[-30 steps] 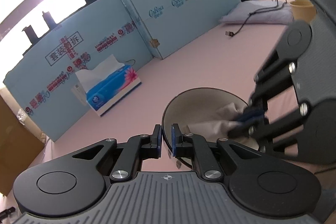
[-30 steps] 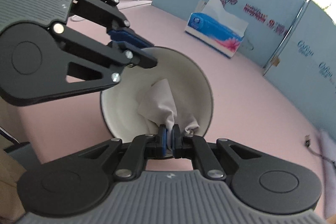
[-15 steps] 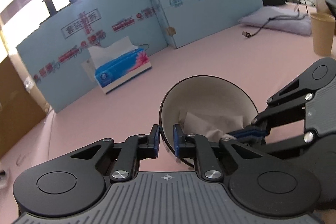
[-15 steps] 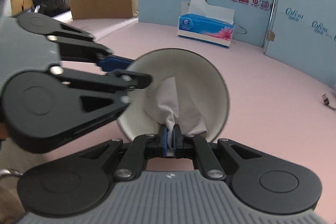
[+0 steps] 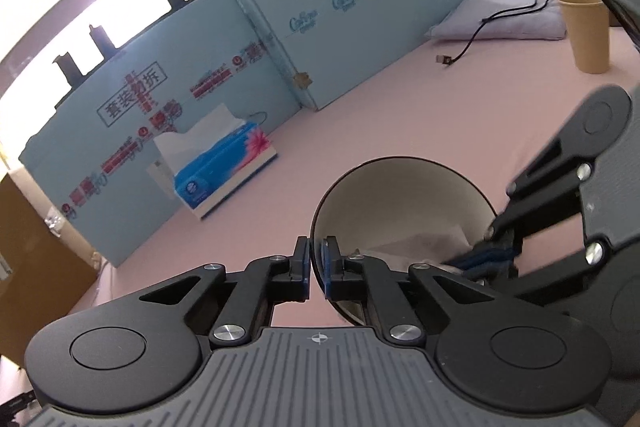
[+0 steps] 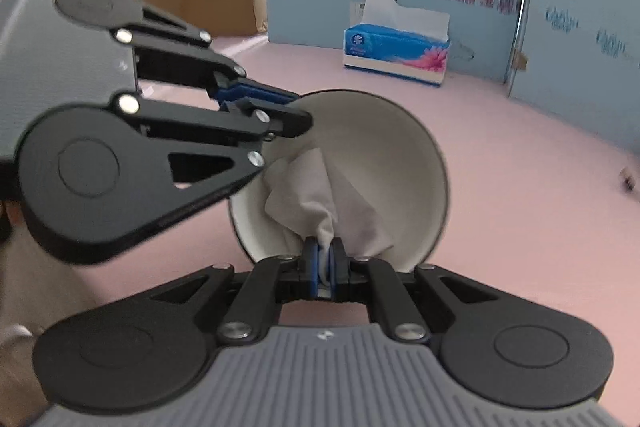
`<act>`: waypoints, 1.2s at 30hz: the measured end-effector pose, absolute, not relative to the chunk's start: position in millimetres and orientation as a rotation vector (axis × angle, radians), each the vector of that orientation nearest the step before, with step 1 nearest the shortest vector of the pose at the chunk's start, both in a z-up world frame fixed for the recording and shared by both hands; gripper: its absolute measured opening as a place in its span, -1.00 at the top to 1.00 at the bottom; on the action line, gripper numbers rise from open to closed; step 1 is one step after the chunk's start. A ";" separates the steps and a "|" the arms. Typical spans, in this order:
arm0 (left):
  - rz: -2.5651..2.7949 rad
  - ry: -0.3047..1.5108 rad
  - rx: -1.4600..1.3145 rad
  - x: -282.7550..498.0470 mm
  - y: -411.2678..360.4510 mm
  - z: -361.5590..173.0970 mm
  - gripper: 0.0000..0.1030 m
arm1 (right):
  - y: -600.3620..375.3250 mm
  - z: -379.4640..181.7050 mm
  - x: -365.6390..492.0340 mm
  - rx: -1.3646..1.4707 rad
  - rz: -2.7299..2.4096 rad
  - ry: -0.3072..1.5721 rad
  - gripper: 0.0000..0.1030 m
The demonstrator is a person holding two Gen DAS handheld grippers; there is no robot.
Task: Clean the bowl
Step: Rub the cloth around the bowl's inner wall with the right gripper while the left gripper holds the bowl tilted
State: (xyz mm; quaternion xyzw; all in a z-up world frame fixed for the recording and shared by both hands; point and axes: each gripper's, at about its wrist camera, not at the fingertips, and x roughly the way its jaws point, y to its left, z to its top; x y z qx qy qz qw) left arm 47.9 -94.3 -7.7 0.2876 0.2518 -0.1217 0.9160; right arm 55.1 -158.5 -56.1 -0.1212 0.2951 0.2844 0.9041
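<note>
bowl: one bowl (image 6: 384, 147), tipped up off the table (image 5: 440, 115), rim clamped between the left fingers, mouth facing the right gripper
left gripper (image 5: 317, 261): nearly closed, pinching the bowl rim; one finger inside, one outside
tissue: one tissue (image 6: 320, 187), bunched, spread ahead of the right fingers against the inner wall
right gripper (image 6: 325, 267): closed tight on the tissue's gathered end
progress: wiping looks underway; inside shows no obvious dirt, though the outside wall and base seem untouched; setting the bowl down remains
count beyond the fingers: one tissue box (image 6: 396, 49), one paper cup (image 5: 586, 31), one cable (image 5: 472, 43), two blue boards (image 5: 352, 23)
</note>
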 end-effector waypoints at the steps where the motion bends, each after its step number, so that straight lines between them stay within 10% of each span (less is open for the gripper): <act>1: -0.256 0.518 0.588 48.0 -94.5 -7.0 0.84 | -158.1 -56.3 55.4 -0.279 0.587 0.608 0.88; 36: -0.283 0.547 0.530 59.4 -73.6 -12.7 0.68 | -135.6 -58.2 79.6 -0.659 0.530 0.497 0.91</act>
